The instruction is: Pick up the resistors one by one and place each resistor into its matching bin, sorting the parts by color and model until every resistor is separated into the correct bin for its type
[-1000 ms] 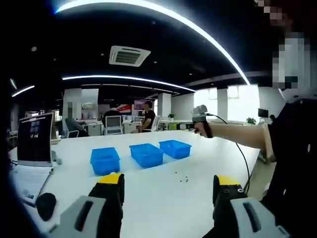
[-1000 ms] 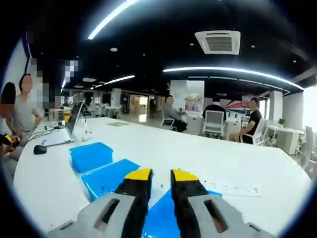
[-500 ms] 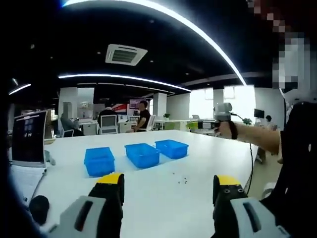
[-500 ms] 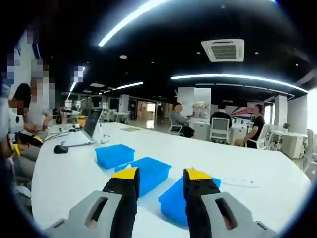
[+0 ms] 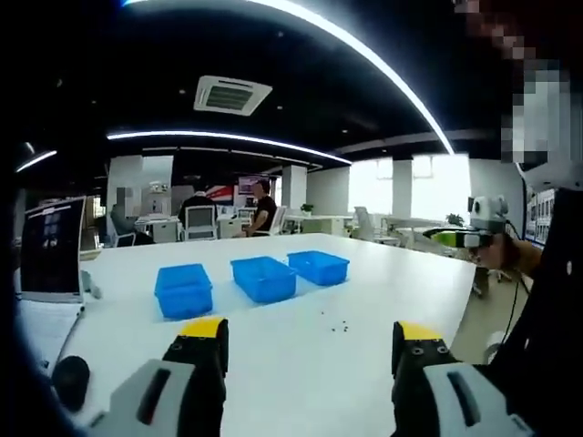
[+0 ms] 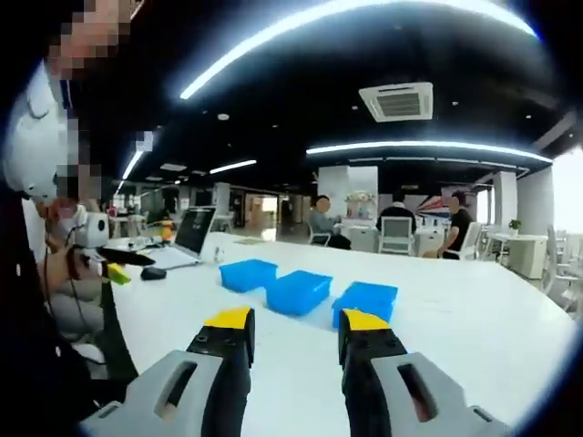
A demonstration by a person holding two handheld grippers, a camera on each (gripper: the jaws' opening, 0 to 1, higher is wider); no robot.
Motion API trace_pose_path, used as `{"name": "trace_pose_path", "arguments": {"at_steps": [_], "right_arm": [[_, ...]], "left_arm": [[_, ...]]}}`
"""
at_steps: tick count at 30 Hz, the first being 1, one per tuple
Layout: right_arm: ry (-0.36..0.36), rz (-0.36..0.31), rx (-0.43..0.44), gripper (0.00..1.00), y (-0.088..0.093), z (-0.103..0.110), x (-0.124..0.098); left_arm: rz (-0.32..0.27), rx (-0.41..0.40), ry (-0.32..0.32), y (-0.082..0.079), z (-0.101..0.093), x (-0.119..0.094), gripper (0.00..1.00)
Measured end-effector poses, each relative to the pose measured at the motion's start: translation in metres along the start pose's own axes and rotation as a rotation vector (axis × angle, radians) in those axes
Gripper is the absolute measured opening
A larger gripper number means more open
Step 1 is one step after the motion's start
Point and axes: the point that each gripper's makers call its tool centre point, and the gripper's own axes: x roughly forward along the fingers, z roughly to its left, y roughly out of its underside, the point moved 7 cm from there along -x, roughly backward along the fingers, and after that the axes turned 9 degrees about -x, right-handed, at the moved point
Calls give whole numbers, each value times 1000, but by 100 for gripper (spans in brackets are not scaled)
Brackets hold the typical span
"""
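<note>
Left tool (image 5: 309,335) held above the counter (image 5: 301,355), jaws wide apart, nothing between them; right tool (image 6: 297,323) likewise parted and empty. Resistors (image 5: 338,326) seen as tiny dark specks loose on the counter, well short of the three bins (image 5: 263,279); colours too small to be read. Risks judged: specks scattered or skidded by a blunt approach; two pinched together; wrong bin chosen.

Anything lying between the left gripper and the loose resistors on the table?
No. In the left gripper view, the left gripper is open, and bare white table runs from its jaws up to the scattered resistors.
</note>
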Motion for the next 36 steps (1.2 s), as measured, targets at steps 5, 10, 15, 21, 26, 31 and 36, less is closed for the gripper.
{"name": "trace_pose_path", "arguments": {"at_steps": [5,10,15,21,26,31,36], "right_arm": [[-18,38,-9,38,1,5,-2],[-144,96,-82,36,-5,16,16],[-323,151,-191,33,-16,22,43],[-590,272,-376,32,-17,36,79],[-720,321,-475,31,-15,40,111],[-824,356,-559,29,-15,49,144],[-962,423,-690,27,-3,73,170]], "left_arm": [[-7,5,5,-1,-1,-3,74],[-4,11,-10,3,1,-9,74],[-1,7,-44,8,6,-16,74],[4,14,-53,12,2,-22,74],[5,17,-65,14,0,-27,74],[5,13,-74,16,-1,-31,74],[7,19,-85,19,-3,-36,74]]}}
